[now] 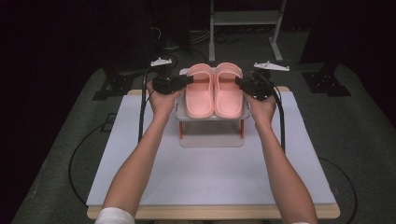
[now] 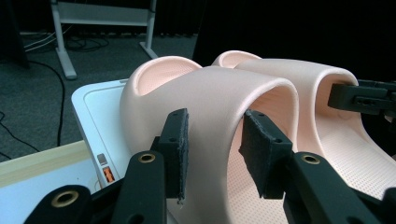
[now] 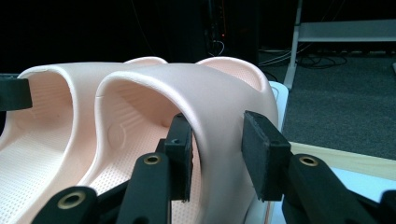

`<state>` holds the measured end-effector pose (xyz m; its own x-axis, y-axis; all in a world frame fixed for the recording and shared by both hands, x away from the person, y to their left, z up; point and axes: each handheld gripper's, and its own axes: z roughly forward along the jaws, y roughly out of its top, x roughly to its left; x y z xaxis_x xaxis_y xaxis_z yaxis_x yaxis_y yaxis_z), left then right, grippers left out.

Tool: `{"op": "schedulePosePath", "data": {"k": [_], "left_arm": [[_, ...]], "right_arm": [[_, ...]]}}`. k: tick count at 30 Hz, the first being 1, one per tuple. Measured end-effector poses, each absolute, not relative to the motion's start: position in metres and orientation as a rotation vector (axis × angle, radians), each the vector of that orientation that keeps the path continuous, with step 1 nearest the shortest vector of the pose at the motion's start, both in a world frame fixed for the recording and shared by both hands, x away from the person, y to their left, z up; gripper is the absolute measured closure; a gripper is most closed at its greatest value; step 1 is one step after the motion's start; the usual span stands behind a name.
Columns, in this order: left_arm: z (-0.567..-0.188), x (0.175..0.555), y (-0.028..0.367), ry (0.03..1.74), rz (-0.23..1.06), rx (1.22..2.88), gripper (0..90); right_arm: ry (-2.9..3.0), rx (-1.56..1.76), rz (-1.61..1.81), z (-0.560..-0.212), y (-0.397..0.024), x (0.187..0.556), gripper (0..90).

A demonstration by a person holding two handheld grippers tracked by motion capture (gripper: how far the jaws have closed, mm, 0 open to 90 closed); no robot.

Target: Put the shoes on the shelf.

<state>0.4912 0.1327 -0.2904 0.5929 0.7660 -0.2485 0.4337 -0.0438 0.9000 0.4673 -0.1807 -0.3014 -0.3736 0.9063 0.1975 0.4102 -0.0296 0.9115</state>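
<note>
Between the two tools, a pair of pink slippers [image 1: 214, 91] sits on a small white rack [image 1: 211, 116]. Left tool [image 2: 212, 147] pinches the left slipper's strap [image 2: 219, 100]; right tool [image 3: 219, 149] straddles the other strap [image 3: 205, 93], grip uncertain. Placement appears done; release and withdrawal remain.

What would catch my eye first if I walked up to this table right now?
A pair of pink slide sandals sits side by side on a small white rack in the middle of the white table. A person reaches in from either side, the left gripper and the right gripper each with its black jaws straddling the strap of the nearer sandal.
</note>
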Motion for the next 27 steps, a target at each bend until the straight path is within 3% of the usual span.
{"op": "schedulePosePath", "data": {"k": [27], "left_arm": [[-0.2934, 0.4989, 0.1338, 1.016, 0.371, 1.649, 60.4]], "right_arm": [[1.795, 1.374, 1.37, -0.3008, -0.1779, 0.4767, 63.0]]}}
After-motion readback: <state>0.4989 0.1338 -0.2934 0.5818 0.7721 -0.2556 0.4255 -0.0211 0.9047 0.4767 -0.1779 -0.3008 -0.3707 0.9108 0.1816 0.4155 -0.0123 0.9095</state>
